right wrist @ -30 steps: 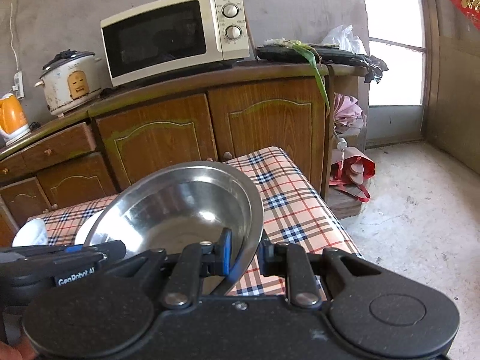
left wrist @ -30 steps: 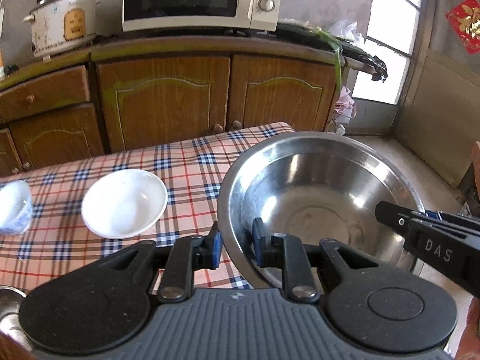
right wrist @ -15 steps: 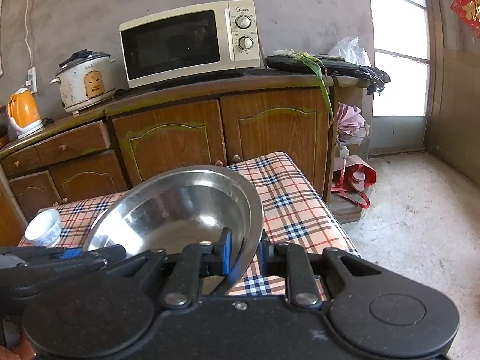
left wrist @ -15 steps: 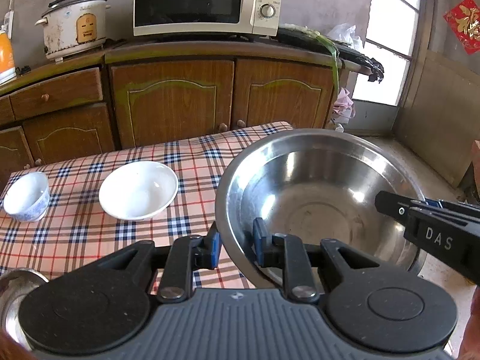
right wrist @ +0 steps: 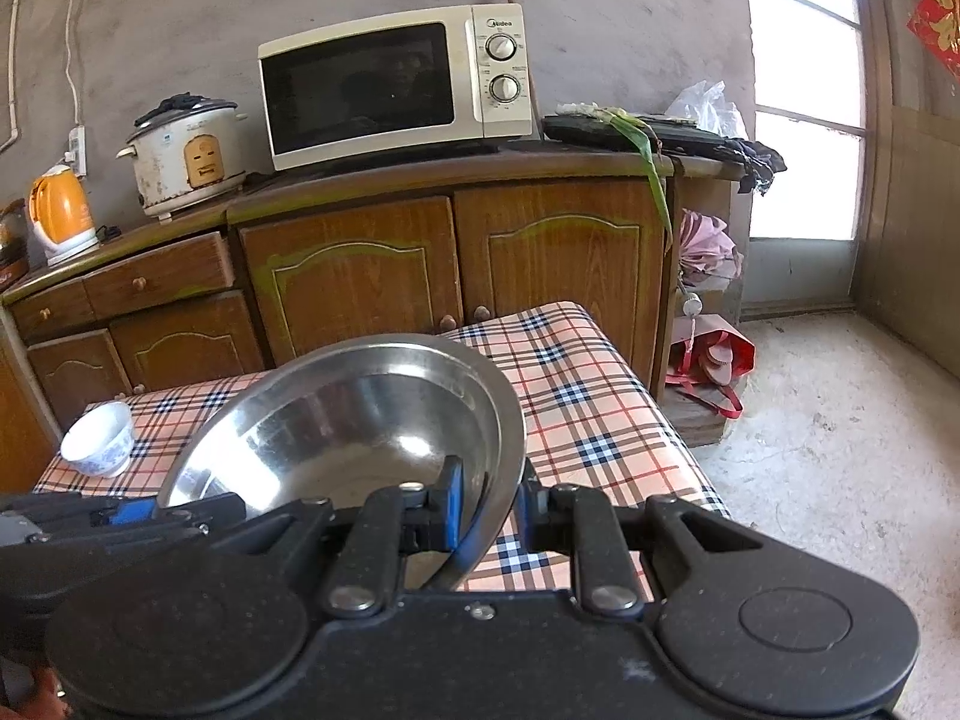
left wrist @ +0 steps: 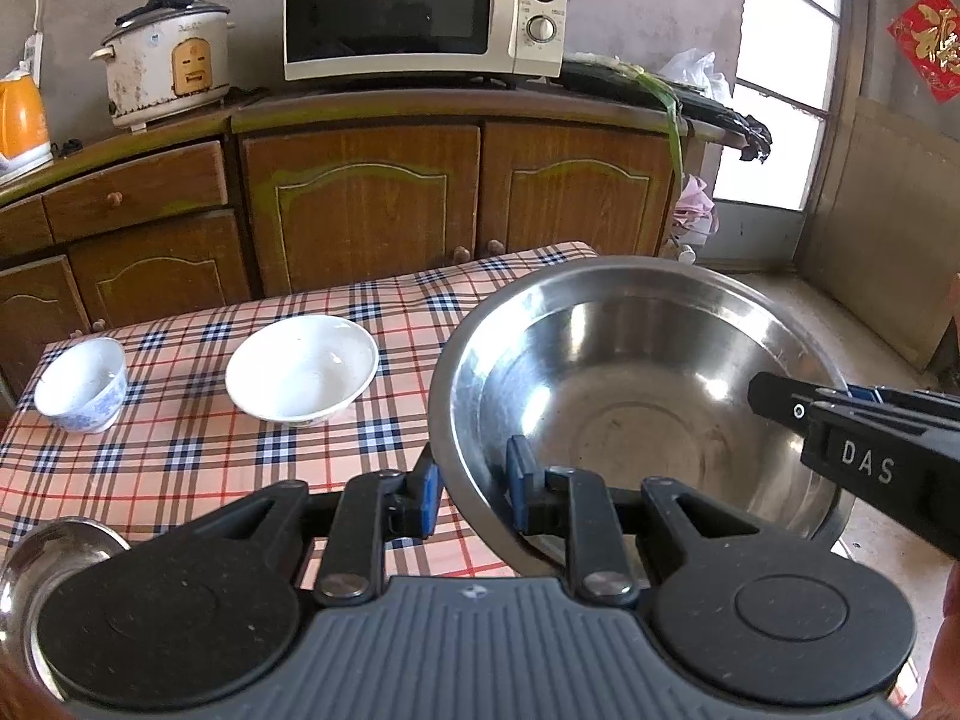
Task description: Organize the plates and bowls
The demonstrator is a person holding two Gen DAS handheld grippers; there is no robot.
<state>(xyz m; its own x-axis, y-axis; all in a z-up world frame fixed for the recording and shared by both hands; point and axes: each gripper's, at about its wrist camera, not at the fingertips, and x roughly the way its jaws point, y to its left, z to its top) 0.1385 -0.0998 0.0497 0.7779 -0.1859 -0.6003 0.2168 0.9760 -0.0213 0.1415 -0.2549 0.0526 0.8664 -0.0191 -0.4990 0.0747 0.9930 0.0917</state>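
A large steel bowl (left wrist: 630,396) hangs over the right end of the checked table (left wrist: 180,456), held by both grippers. My left gripper (left wrist: 471,489) is shut on its near left rim. My right gripper (right wrist: 489,501) is shut on the bowl's (right wrist: 360,420) right rim, and its black body shows in the left wrist view at the right. A wide white bowl (left wrist: 302,367) and a small blue-and-white bowl (left wrist: 81,384) stand on the cloth. Another steel dish (left wrist: 42,558) peeks out at the lower left, partly hidden by my gripper.
Brown cabinets (left wrist: 360,204) stand behind the table, carrying a microwave (left wrist: 420,9), a rice cooker (left wrist: 165,60) and an orange kettle (right wrist: 60,213). Bare concrete floor (right wrist: 840,450) and a red bag (right wrist: 714,360) lie to the right, by a bright window (left wrist: 774,96).
Both grippers have drawn back from the cabinets with the steel bowl still clamped between them. More of the table and the small blue-and-white bowl have come into view.
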